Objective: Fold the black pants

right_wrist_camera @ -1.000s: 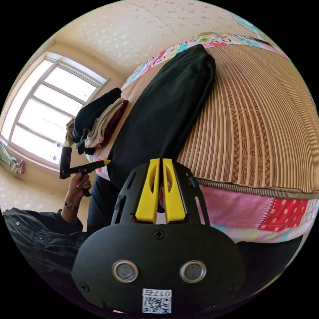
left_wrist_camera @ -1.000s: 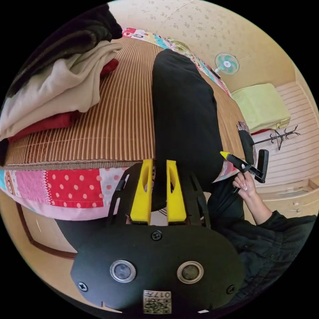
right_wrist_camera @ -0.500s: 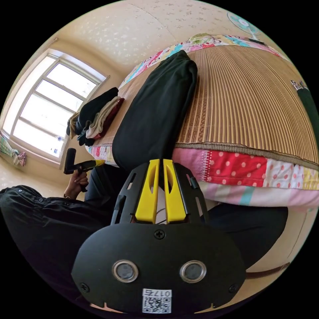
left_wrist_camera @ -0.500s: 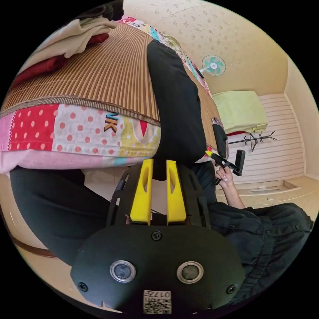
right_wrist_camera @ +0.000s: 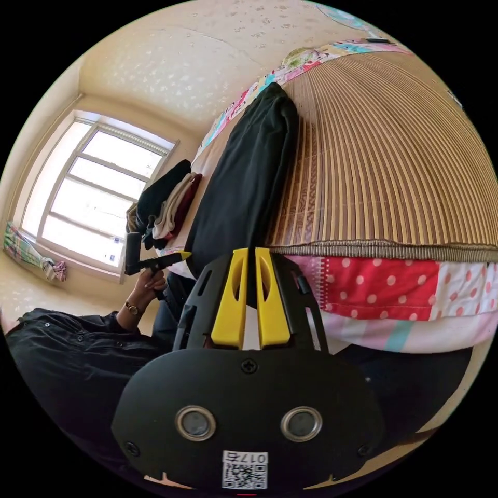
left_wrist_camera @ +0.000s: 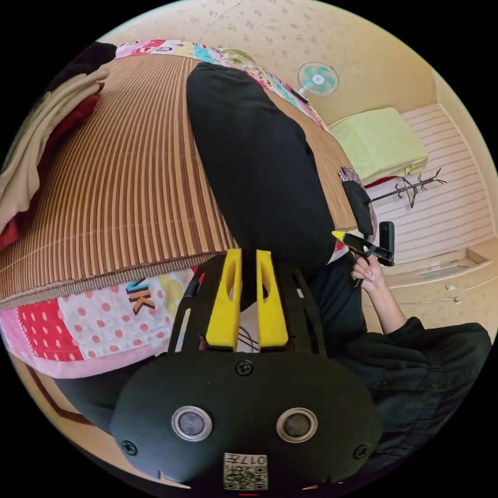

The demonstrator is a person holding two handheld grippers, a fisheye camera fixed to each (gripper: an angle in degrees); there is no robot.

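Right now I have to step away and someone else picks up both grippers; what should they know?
Left gripper: shut on the pants at their near end by the bed's edge.
Right gripper: shut on the same near end.
Pants: laid as one long strip along the mat, the near end overhanging the quilt.
Done: apparently folded lengthwise.
Left: probably carry the near end up to the far end.

The black pants (left_wrist_camera: 254, 161) lie lengthwise on the bed's striped bamboo mat (left_wrist_camera: 129, 192), their near end over the mat's edge. There the left hand-held gripper (left_wrist_camera: 248, 259) pinches the dark cloth between narrow-set yellow jaws. Beside the pants, a hand (left_wrist_camera: 367, 270) holds the right hand-held gripper (left_wrist_camera: 340, 237).
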